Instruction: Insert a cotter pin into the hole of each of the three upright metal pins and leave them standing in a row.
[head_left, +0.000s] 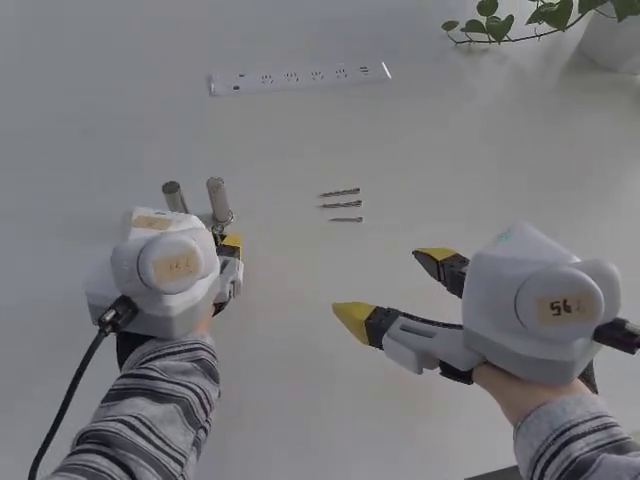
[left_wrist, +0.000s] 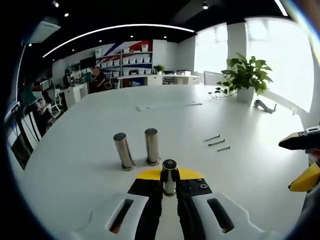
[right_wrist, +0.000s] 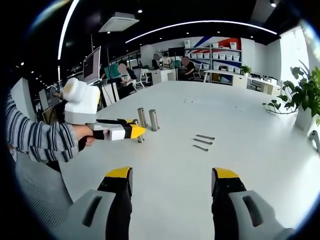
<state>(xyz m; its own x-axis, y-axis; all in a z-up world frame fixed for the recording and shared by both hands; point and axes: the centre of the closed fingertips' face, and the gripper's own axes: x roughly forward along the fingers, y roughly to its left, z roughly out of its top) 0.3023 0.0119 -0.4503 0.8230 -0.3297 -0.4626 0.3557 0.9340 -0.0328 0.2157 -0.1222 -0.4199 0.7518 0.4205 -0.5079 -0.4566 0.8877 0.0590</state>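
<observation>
Head view first: the left gripper (head_left: 228, 248), a white shell with yellow-tipped black jaws, sits low over the smooth white table (head_left: 300, 400). Just beyond its tips stand two pins (head_left: 218, 200), plain grey metal cylinders, upright and side by side. Off to its right, well apart, lie three cotter pins (head_left: 341, 205), thin bright slivers laid parallel. The right gripper (head_left: 395, 288) is held nearer the person, jaws spread wide, with the cotter pins ahead of its tips. Far beyond both are a flat white power strip (head_left: 298, 77) and a leafy plant (head_left: 510, 20).

Left gripper view now: the jaws are clamped on a third pin (left_wrist: 169, 170), a shiny cylinder with a dark round top, upright between the yellow tips. The two free pins (left_wrist: 152, 146) stand just ahead and a little left, close together but not touching. The cotter pins (left_wrist: 216, 142) lie ahead to the right. The right gripper's (left_wrist: 300, 162) yellow tips poke in at the right edge.

Right gripper view: its own jaws gape with nothing between them. The cotter pins (right_wrist: 202, 142) lie ahead, nearer the right jaw's line. The left gripper (right_wrist: 134, 131) reaches in from the left with the third pin (right_wrist: 140, 138) upright at its tip, and the two free pins stand just beyond it.
</observation>
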